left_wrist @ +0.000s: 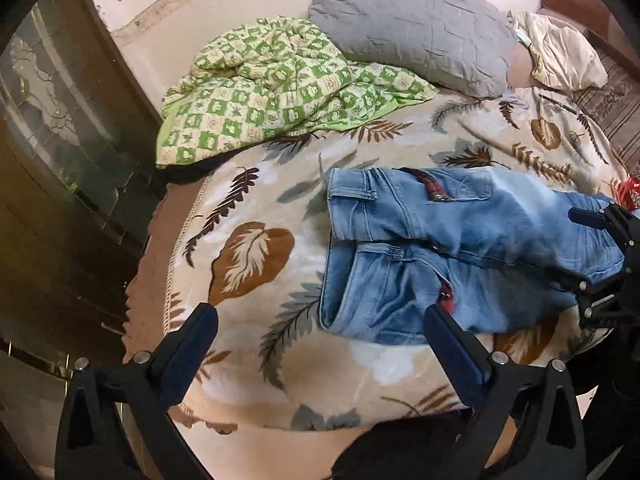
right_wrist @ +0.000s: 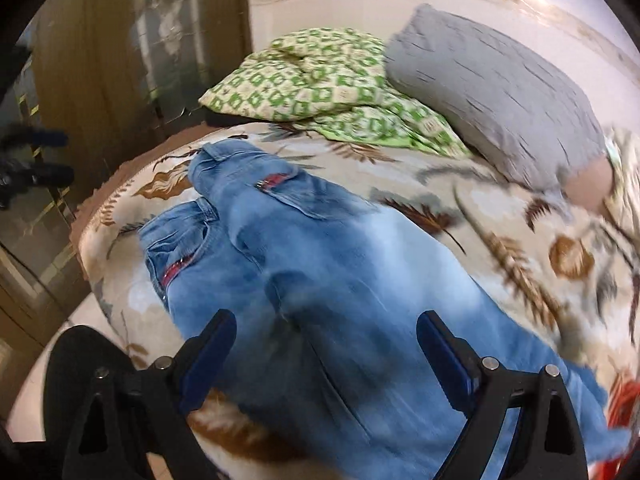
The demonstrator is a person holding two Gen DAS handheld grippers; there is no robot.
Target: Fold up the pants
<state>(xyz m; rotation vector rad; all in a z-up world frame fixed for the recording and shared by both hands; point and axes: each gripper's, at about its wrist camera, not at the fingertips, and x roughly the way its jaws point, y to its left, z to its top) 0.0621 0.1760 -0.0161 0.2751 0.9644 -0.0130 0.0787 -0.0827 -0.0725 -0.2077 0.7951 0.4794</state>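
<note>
Light blue jeans (left_wrist: 440,248) lie flat on the leaf-patterned blanket (left_wrist: 248,248), one half laid over the other, with the waist toward the bed's left edge. My left gripper (left_wrist: 320,314) hangs open above the blanket, just left of the waistband, with nothing between its fingers. At the right edge of the left wrist view, my right gripper (left_wrist: 592,256) stands open over the legs. In the blurred right wrist view the jeans (right_wrist: 320,260) fill the middle, and the right gripper (right_wrist: 326,320) is open above them and holds nothing. The left gripper (right_wrist: 52,156) shows at that view's left edge.
A green checked quilt (left_wrist: 280,84) and a grey pillow (left_wrist: 412,28) lie at the back of the bed, with a cream cloth (left_wrist: 564,56) at the back right. A dark wardrobe with glass panels (left_wrist: 60,128) stands close to the bed's left edge. Something red (right_wrist: 624,408) lies at the right.
</note>
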